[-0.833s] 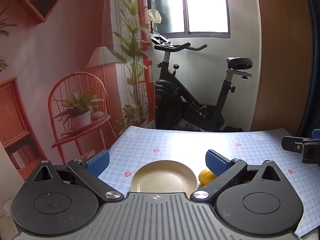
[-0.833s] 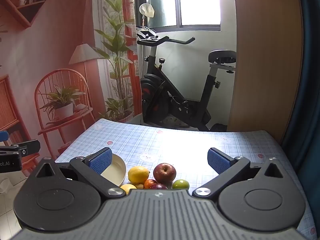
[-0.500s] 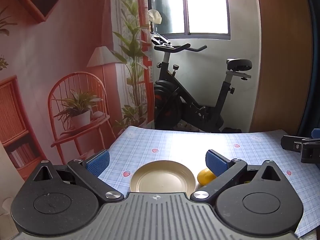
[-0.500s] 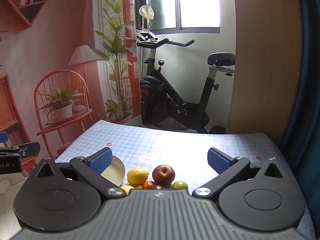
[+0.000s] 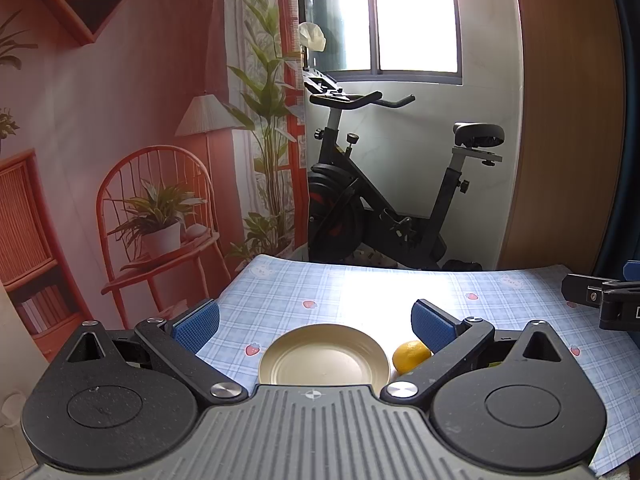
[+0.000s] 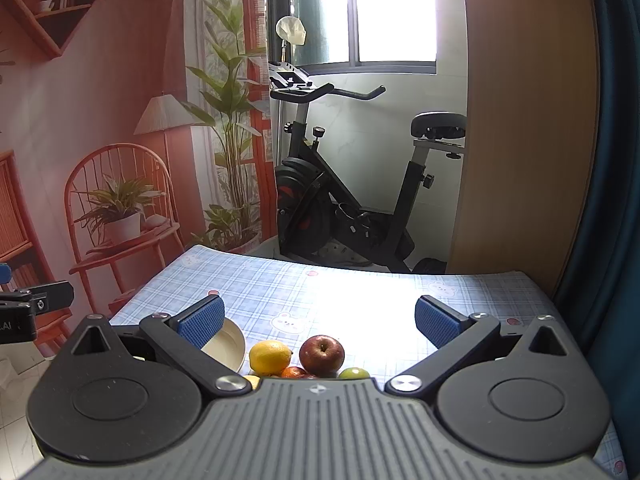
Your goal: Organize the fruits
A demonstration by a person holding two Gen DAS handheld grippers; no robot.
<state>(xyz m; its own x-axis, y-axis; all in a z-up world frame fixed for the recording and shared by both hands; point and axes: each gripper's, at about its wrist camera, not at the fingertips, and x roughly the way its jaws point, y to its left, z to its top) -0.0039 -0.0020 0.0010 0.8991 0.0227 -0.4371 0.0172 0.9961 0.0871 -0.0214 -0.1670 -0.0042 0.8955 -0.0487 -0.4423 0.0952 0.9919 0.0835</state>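
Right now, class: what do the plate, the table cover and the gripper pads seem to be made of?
Plate: probably metal or glazed ware, pale gold with a soft sheen. Table cover: likely plastic-coated sheet, blue check print with window glare and a curling far edge. Left gripper pads: seemingly rubber, blue, finely dimpled, matte.

A black exercise bike (image 5: 384,208) stands beyond the desk (image 5: 360,292), under a bright window (image 5: 416,16), beside a printed backdrop (image 5: 120,120).
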